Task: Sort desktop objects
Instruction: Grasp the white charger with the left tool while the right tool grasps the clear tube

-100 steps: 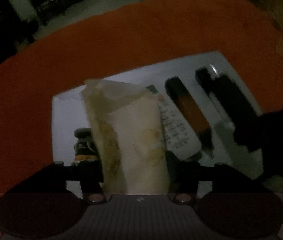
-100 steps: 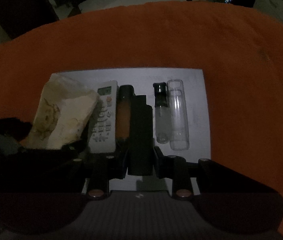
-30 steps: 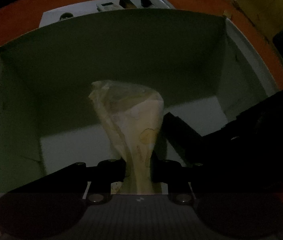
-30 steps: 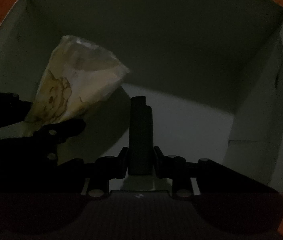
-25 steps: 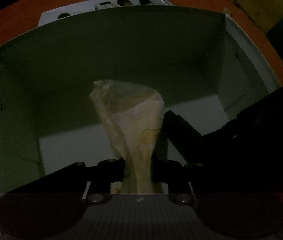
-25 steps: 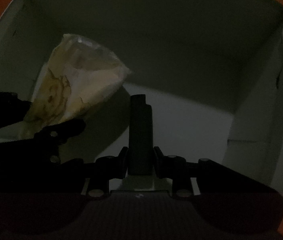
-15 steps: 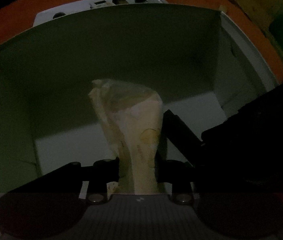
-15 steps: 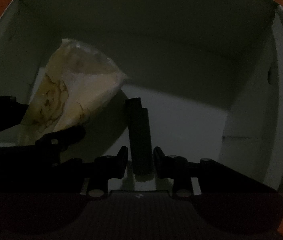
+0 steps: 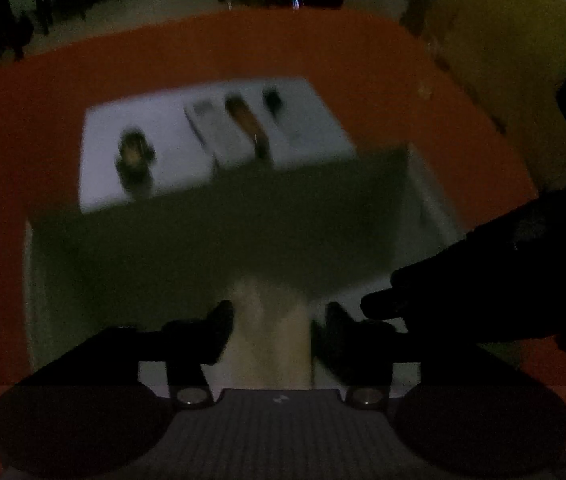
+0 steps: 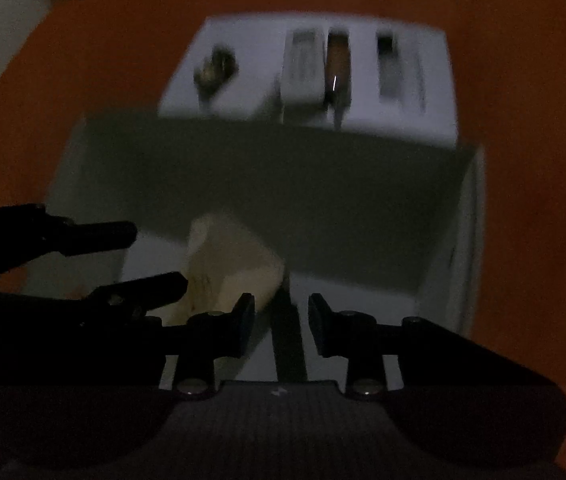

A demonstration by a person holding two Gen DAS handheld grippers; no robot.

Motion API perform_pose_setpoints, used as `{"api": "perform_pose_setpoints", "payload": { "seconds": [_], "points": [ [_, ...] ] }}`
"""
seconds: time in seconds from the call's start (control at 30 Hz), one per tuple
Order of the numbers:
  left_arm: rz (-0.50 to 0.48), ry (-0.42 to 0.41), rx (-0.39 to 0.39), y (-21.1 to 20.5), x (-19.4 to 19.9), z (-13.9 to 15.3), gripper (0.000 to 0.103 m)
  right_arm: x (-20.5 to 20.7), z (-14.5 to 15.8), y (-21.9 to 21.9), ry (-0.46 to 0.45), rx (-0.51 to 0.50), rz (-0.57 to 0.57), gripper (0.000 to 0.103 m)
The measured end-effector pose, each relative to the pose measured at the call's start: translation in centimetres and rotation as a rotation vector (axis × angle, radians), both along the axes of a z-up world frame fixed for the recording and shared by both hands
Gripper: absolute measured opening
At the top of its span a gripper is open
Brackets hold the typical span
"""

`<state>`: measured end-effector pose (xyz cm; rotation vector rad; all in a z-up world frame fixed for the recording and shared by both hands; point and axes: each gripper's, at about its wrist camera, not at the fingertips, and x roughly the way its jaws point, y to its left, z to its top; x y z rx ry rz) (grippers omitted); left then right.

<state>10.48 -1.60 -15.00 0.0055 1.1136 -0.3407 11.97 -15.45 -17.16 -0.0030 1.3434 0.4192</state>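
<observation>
Right gripper (image 10: 277, 318): jaws apart, empty, above the dark stick (image 10: 289, 340) on the box (image 10: 471, 240) floor.
Left gripper (image 9: 273, 334): spread, clear of the packet (image 10: 227, 268) inside the box.
Care: lift straight, avoiding walls.
Beyond box: remote (image 10: 303, 70) on the sheet (image 10: 251, 40).

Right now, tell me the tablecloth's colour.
Orange-red tablecloth; clearest in the right wrist view.

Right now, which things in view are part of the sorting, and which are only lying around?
Part of the job:
- tissue pack, in the box
- dark bar, in the box
- white box
- remote, amber tube, small watch-like item on the white sheet

Lying about:
- orange cloth
- yellow object, blurred
</observation>
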Motion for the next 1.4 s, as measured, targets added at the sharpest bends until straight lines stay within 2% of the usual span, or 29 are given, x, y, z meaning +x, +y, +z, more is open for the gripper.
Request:
{"api": "perform_pose_setpoints", "payload": {
  "seconds": [0.07,0.2,0.33,0.43,0.7,0.93,1.0,1.1,1.27,1.4],
  "points": [
    [0.01,-0.034,-0.004,0.2,0.8,1.3,0.051,0.3,2.6,-0.4,-0.035,0.031,-0.01,0.036],
    [0.02,-0.084,0.006,0.4,2.6,3.6,0.051,2.1,5.2,-0.4,-0.104,0.067,-0.027,0.037],
    [0.038,-0.096,0.023,0.8,5.1,3.3,0.051,4.0,6.2,-0.5,-0.159,0.081,-0.04,0.037],
    [0.055,-0.101,0.036,1.1,6.9,2.8,0.051,7.2,7.8,-1.4,-0.191,0.078,-0.057,0.037],
    [0.094,-0.111,0.067,1.9,11.9,1.3,0.051,12.7,4.9,-3.9,-0.194,0.063,-0.138,0.037],
    [0.043,-0.102,0.126,2.4,14.9,-0.7,0.051,16.1,2.5,-5.5,-0.194,0.055,-0.218,0.037],
    [0.044,-0.105,0.135,2.6,15.6,-1.2,0.051,16.9,2.0,-5.8,-0.208,0.047,-0.222,0.037],
    [0.052,-0.091,0.11,3.0,16.5,-1.9,0.051,18.1,1.1,-6.2,-0.218,0.047,-0.229,0.037],
    [-0.016,-0.073,0.144,2.4,17.6,-3.2,0.051,20.1,-0.4,-6.8,-0.216,0.01,-0.252,0.037],
    [-0.047,-0.028,0.143,2.3,18.2,-4.1,0.051,20.8,-1.8,-6.6,-0.207,-0.023,-0.203,0.037]
  ]
}}
